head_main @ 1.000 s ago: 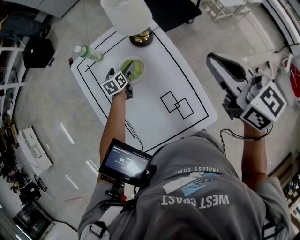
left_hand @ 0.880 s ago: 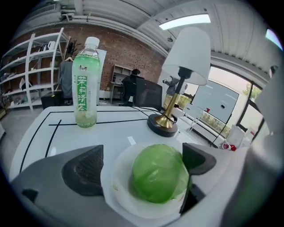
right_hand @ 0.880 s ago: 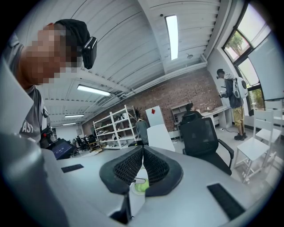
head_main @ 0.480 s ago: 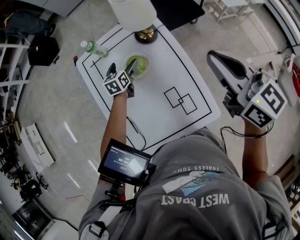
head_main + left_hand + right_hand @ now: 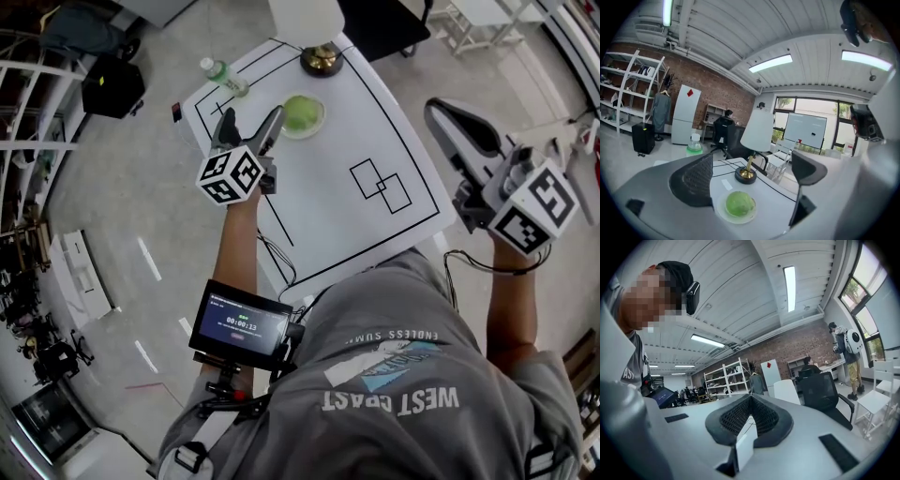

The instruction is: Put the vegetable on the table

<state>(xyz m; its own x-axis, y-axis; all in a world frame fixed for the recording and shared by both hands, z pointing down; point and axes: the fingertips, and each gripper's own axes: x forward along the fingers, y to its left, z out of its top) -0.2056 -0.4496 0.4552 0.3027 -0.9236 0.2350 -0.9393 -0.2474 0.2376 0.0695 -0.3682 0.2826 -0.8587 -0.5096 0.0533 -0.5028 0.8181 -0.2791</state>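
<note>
A round green vegetable (image 5: pixel 303 113) rests on a small white plate (image 5: pixel 318 125) at the far part of the white table (image 5: pixel 328 225). My left gripper (image 5: pixel 249 127) is open and empty, held just left of the plate and nearer to me. In the left gripper view the vegetable (image 5: pixel 740 203) and its plate (image 5: pixel 721 213) lie low between the spread fingers (image 5: pixel 693 180), a short way ahead of them. My right gripper (image 5: pixel 446 119) is shut with nothing in it, off the table's right side; its pads (image 5: pixel 740 416) meet in the right gripper view.
A gold-footed lamp (image 5: pixel 322 59) with a white shade stands at the table's far edge, just behind the plate. A green-capped bottle (image 5: pixel 223 76) lies at the far left corner. Two overlapping squares (image 5: pixel 380 185) are drawn mid-table. A black case (image 5: pixel 112 89) stands on the floor to the left.
My left gripper has drawn back from over the plate toward me and to the left, empty. The vegetable stays on the plate. The right gripper has barely moved.
</note>
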